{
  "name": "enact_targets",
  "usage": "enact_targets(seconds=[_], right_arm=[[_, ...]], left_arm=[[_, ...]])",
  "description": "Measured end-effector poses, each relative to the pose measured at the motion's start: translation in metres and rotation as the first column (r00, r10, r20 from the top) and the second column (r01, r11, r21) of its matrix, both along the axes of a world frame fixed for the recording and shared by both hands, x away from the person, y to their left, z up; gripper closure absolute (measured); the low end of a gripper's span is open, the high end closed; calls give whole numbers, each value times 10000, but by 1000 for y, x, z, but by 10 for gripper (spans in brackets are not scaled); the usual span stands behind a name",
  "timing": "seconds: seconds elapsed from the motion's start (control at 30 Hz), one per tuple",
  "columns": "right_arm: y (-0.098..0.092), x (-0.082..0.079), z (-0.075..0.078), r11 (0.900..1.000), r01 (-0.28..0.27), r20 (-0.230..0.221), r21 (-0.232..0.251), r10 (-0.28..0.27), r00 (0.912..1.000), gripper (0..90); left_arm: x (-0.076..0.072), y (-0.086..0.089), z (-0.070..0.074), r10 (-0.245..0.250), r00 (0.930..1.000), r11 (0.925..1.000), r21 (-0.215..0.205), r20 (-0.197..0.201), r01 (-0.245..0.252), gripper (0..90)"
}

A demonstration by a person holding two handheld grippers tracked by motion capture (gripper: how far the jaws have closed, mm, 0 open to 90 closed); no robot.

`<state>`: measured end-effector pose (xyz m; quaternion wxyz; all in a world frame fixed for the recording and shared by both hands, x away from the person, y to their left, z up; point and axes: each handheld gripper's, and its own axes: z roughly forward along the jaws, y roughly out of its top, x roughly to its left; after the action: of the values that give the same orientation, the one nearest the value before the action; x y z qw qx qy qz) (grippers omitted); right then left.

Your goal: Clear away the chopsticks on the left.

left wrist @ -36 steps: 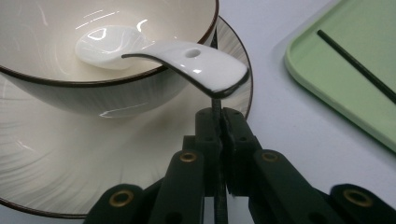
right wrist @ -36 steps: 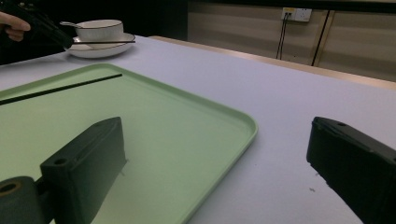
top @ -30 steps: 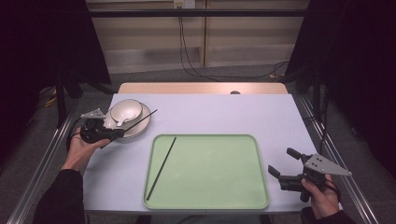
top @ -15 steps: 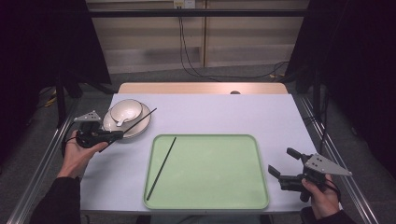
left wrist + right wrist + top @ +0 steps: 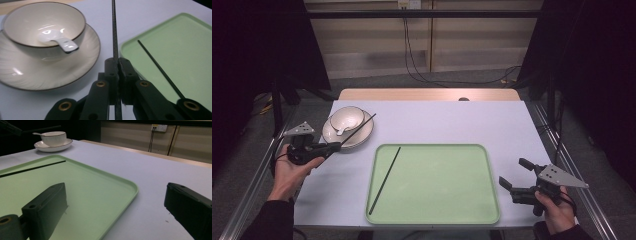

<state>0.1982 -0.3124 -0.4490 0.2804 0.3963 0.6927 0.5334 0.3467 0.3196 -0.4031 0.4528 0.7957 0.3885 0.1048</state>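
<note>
1. A big flat green plastic tray with round corners sits in the lower middle of the high view, on a pale smooth table top.
2. There are two thin black sticks. One black stick lying on the tray is at the tray's left side, and its long line runs from lower left to upper right.
3. The left gripper, at the left of the high view, is clenched on the other black stick. That stick points to the upper right, over the plate.
4. One shiny cream bowl sits on one cream round plate. One white spoon lies in the bowl.
5. The right gripper, at the lower right, has its jaws wide apart and grips nothing.
</note>
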Motion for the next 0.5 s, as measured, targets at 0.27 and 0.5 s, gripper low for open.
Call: enact_targets(seconds=[0.27, 0.5], right_arm=[[0, 0, 0, 10000, 43, 17, 24, -43, 10000, 42], [0, 0, 0, 10000, 63, 26, 12, -63, 10000, 42]], left_arm=[[-23, -2, 10, 250, 9996, 9991, -348, -152, -255, 861], [-46, -14, 9, 289, 9992, 9994, -172, -289, -294, 860]])
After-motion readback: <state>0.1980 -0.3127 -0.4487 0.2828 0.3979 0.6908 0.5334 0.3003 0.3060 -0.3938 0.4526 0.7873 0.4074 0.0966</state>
